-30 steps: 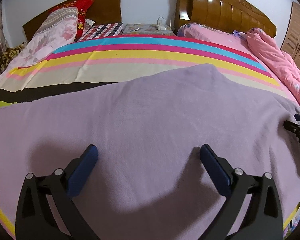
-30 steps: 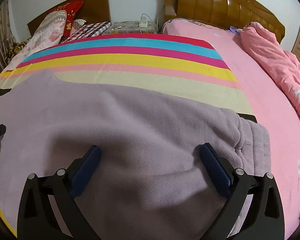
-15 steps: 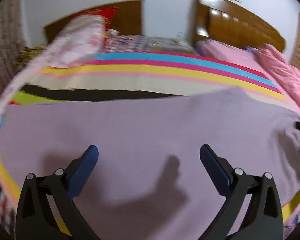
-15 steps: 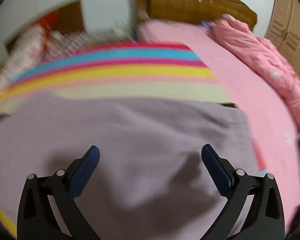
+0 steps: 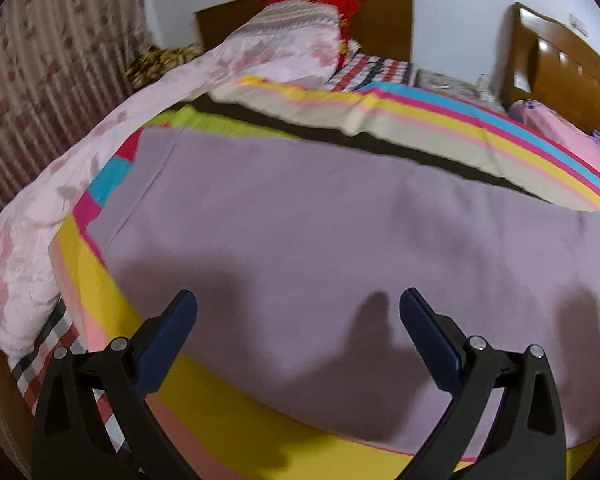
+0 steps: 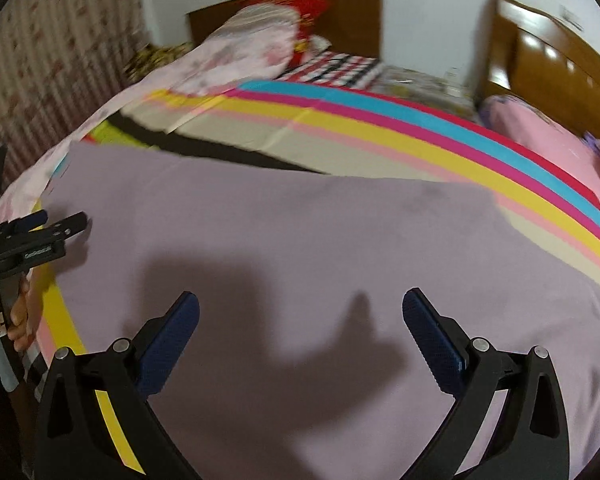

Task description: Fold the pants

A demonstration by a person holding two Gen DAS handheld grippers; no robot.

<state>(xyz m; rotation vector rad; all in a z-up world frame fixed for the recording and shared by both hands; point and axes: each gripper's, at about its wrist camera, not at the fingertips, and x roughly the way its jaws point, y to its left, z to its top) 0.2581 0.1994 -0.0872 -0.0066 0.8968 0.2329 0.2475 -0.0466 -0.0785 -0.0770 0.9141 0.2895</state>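
Note:
The lilac pants [image 5: 320, 224] lie flat and lengthwise across the striped bedsheet [image 5: 440, 120]; they also fill the right wrist view [image 6: 300, 232]. My left gripper [image 5: 298, 312] is open and empty, hovering over the pants near their left end and front edge. My right gripper [image 6: 300, 312] is open and empty, above the middle of the pants. The left gripper also shows at the left edge of the right wrist view [image 6: 56, 226], over the pants' left end.
A pink floral quilt [image 5: 60, 184] runs along the left side of the bed. Pillows [image 5: 300, 36] and wooden headboards [image 5: 560, 64] stand at the back. A pink bed [image 6: 540, 136] lies to the right. A curtain [image 5: 40, 60] hangs at left.
Both grippers have swung to the left along the pants; the pants' left end and the floral quilt have come into view. Both stay open and empty.

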